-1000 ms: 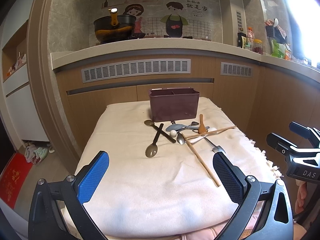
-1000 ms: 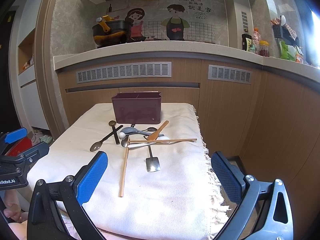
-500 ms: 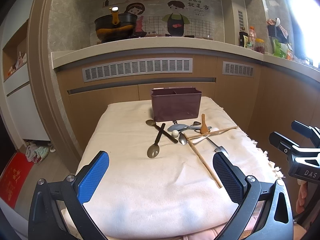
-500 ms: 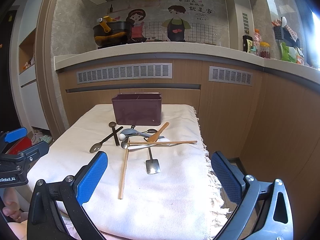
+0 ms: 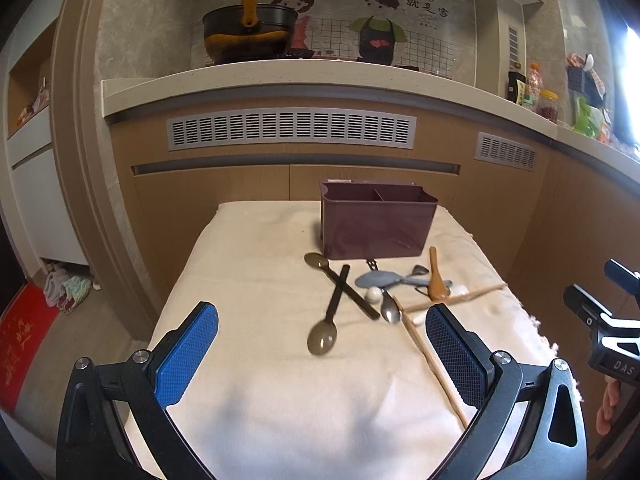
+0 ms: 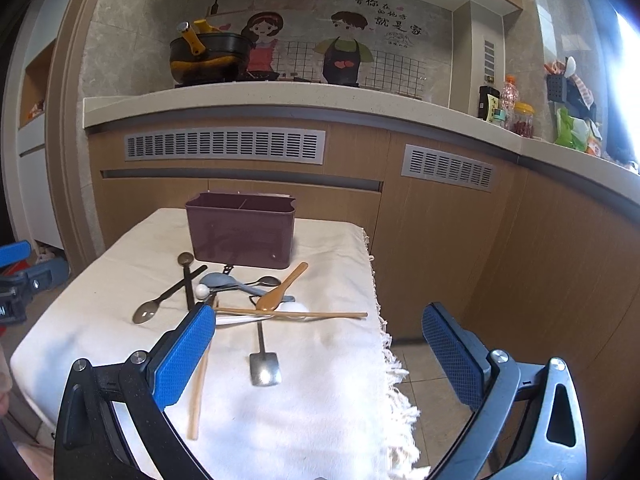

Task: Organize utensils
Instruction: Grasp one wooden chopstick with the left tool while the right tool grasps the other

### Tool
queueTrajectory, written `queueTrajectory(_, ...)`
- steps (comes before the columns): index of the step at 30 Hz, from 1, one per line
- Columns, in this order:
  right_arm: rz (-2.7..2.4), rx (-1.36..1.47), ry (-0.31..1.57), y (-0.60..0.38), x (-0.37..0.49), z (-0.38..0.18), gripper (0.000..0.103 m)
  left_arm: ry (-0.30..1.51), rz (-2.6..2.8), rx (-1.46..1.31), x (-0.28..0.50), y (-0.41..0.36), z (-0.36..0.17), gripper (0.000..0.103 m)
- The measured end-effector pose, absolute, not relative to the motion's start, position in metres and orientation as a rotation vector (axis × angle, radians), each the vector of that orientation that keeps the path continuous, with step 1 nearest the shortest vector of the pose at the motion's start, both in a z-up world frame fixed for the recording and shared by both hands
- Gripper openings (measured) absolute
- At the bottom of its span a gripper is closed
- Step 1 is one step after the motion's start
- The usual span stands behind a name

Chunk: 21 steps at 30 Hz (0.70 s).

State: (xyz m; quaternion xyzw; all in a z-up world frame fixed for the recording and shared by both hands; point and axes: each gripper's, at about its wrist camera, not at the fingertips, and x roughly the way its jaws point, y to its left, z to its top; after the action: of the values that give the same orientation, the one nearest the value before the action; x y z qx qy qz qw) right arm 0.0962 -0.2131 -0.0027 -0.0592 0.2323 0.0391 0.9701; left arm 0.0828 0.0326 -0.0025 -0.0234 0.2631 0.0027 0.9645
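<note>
Left wrist view
- Left gripper (image 5: 320, 354), black frame with blue textured pads, jaws spread wide, nothing between them; it hovers over the near part of the cream cloth-covered table (image 5: 248, 280).
- Dark maroon rectangular plastic utensil caddy (image 5: 376, 222) stands upright at the far end of the cloth; an inner divider is visible, and no contents can be seen from this angle.
- Utensils lie loose on the cloth in front of the caddy.
- Two dark-handled olive-bowled spoons cross each other: near one (image 5: 322, 340) with bowl toward the camera, far one (image 5: 318, 261) with bowl just beside the caddy's left corner.
- Grey-blue soup spoon (image 5: 378, 279), small metal spoon (image 5: 390, 312) and amber wooden spoon (image 5: 437, 278) lie clustered to the right of the crossed pair.
- Pair of light wooden chopsticks (image 5: 430, 356), crossed; one runs toward the camera and passes behind the right pad.
- Right gripper (image 5: 608, 320) is partly visible at the right edge, off the table's side.

Right wrist view
- Right gripper (image 6: 320, 354), same build, jaws wide apart and empty, positioned over the table's near right corner and fringe.
- Flat square-ended metal spatula-spoon (image 6: 264, 366) lies nearest, handle pointing toward the caddy (image 6: 240, 236).
- One chopstick lies crosswise over the pile; the other runs toward the camera, partly hidden by the left pad.
- Left gripper is partly visible at the left edge.
</note>
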Motion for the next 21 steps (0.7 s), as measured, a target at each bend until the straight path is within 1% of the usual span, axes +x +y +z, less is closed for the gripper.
queueTrajectory(5, 0.112, -0.142, 0.538, -0.207, 0.141, -0.017, 0.103, 0.553, -0.016, -0.026, 0.131, 0.041, -0.006, 0.103)
queueTrajectory(8, 0.172, -0.158, 0.592, -0.200, 0.165, -0.030, 0.103, 0.607, -0.063, -0.048, 0.155, 0.041, -0.018, 0.103)
queueTrajectory(14, 0.284, -0.210, 0.713, -0.189, 0.192, -0.066, 0.103, 0.727, -0.156, -0.038, 0.175, 0.027, -0.048, 0.101)
queueTrajectory(17, 0.252, -0.253, 0.735, -0.196, 0.197, -0.079, 0.102, 0.847, -0.285, -0.081, 0.180, 0.007, -0.065, 0.093)
queueTrajectory(18, 0.223, -0.263, 0.736, -0.201, 0.198, -0.083, 0.102, 0.884, -0.327, -0.082, 0.181, -0.003, -0.071, 0.086)
queueTrajectory(19, 0.198, -0.265, 0.739, -0.207, 0.200, -0.086, 0.102, 0.917, -0.358, -0.073, 0.182, -0.013, -0.077, 0.076)
queueTrajectory(21, 0.166, -0.249, 0.741, -0.220, 0.200, -0.086, 0.102, 0.978, -0.411, -0.054, 0.182, -0.033, -0.085, 0.064)
